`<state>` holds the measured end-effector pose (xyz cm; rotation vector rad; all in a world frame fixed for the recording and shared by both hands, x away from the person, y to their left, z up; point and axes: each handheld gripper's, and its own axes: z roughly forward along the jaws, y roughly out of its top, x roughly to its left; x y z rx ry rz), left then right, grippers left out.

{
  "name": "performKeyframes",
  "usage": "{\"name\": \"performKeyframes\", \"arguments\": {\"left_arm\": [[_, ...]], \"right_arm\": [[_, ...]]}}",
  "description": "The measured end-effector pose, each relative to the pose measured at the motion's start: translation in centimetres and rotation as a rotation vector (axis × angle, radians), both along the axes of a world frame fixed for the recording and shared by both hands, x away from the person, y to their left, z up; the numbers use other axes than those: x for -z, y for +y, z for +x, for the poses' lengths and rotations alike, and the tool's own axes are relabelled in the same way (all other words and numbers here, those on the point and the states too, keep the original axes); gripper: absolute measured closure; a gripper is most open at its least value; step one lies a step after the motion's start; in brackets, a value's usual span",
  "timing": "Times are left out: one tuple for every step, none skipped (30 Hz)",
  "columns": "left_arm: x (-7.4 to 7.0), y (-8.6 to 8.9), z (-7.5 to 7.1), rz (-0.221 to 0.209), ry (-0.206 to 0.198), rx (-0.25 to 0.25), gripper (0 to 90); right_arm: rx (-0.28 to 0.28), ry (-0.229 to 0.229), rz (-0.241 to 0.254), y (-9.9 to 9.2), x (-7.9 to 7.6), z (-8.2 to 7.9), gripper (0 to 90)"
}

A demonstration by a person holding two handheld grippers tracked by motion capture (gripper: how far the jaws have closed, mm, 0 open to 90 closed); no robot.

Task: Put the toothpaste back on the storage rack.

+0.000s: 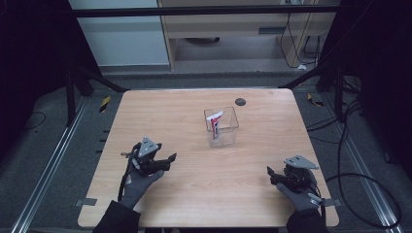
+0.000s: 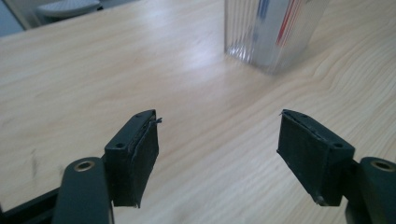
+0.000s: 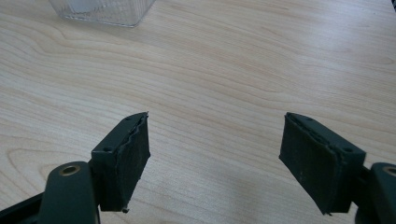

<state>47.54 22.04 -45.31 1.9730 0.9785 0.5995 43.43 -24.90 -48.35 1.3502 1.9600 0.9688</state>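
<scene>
The clear box (image 1: 221,127) stands upright mid-table with a red-and-white tube (image 1: 215,123) leaning inside it. The left gripper (image 1: 171,158) lies near the box, down to its left, jaws spread wide with nothing between them and pointing toward it. The right gripper (image 1: 270,173), also gaping and empty, sits farther from the box, at its lower right.

Clear ribbed container (image 1: 221,127) holds a red-white-blue tube (image 1: 215,122) on pale woodgrain table (image 1: 184,111).
</scene>
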Motion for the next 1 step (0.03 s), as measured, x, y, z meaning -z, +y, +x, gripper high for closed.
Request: {"name": "performKeyframes", "arguments": {"left_arm": [[0.16,0.35,-0.20,0.016,0.011,-0.008,27.4]], "right_arm": [[0.000,0.001,0.003,0.05,-0.01,-0.01,23.5]]}}
